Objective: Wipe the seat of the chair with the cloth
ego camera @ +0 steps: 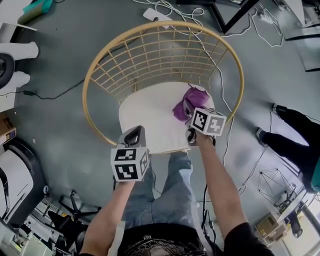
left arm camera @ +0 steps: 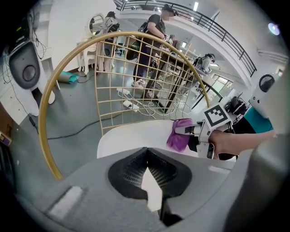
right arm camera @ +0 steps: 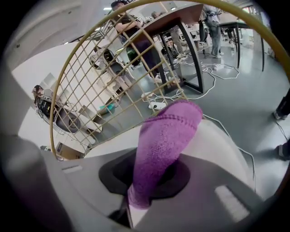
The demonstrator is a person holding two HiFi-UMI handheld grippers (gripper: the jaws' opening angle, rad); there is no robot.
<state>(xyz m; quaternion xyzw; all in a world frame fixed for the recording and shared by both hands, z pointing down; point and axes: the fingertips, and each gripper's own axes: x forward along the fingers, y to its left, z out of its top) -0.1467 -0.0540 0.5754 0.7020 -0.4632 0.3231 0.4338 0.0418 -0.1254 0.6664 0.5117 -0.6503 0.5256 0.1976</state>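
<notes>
Purple cloth (ego camera: pixel 185 106) is pinched in the right claw (ego camera: pixel 189 116), and the jaws are closed tight on it. In the right gripper view the cloth (right arm camera: pixel 166 142) sticks out from between the jaws in a fat fuzzy roll. It hangs down over the back right part of the white seat (ego camera: pixel 150 117) and looks to touch it there, close to the wire back of the chair (ego camera: pixel 150 55). The chair has a round gold hoop (ego camera: pixel 91 75) around it, with a grid of thin gold bars behind the seat. The left claw (ego camera: pixel 134 133) is over the front edge of the seat, on the left side, well apart from the cloth. Its jaws are pressed together at the tips and there is nothing between them. Both of the person's bare arms reach out to the claws, and the person's legs in blue jeans (ego camera: pixel 175 192) are just in front of the chair. The chair stands on a grey floor (ego camera: pixel 60 75). White cables (ego camera: pixel 172 7) lie on the floor behind the chair, near some black table legs (ego camera: pixel 235 16). Another person's legs in black trousers (ego camera: pixel 295 137) show at the right.
</notes>
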